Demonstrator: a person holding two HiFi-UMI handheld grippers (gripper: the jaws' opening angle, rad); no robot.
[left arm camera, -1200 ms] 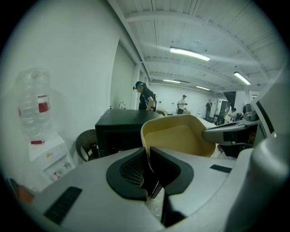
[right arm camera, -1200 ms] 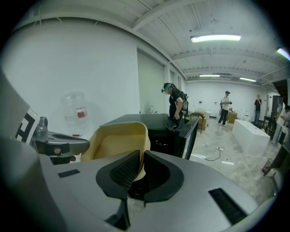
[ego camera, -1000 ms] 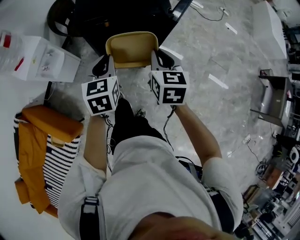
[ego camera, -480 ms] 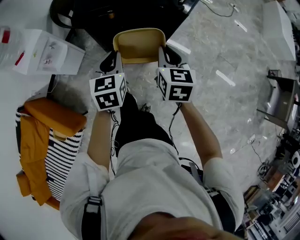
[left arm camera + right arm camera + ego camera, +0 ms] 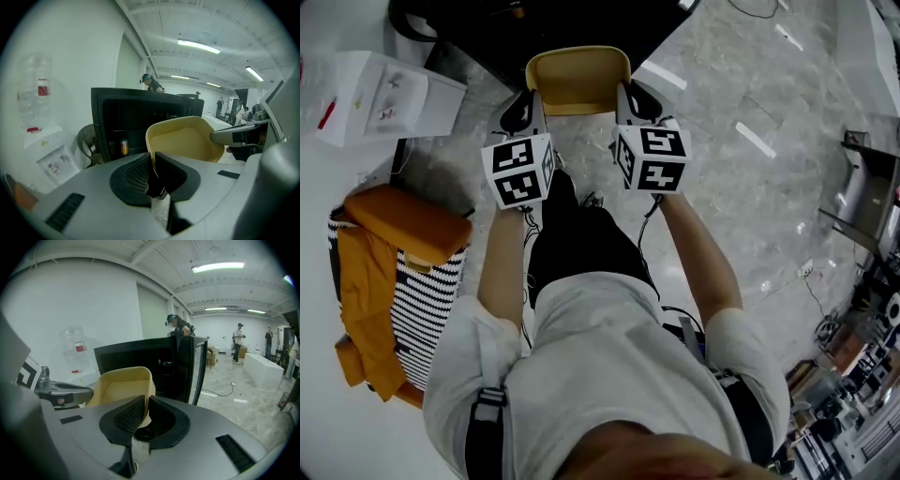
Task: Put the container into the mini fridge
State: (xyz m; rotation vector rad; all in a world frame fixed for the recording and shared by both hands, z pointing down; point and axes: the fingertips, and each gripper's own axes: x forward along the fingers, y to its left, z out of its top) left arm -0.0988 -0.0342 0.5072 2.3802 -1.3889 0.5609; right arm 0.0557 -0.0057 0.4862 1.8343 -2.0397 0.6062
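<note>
Container (image 5: 577, 80) between left tool (image 5: 529, 105), right tool (image 5: 625, 99)

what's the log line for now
left gripper: shut on container | right gripper: shut on container | mini fridge: door open, container outside

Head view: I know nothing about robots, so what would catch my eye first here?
A pale yellow plastic container is held at top centre, its side rims pinched by the left gripper and the right gripper. Just beyond it stands the open black mini fridge. At the left, an orange jacket lies over a black-and-white striped bag.
</note>
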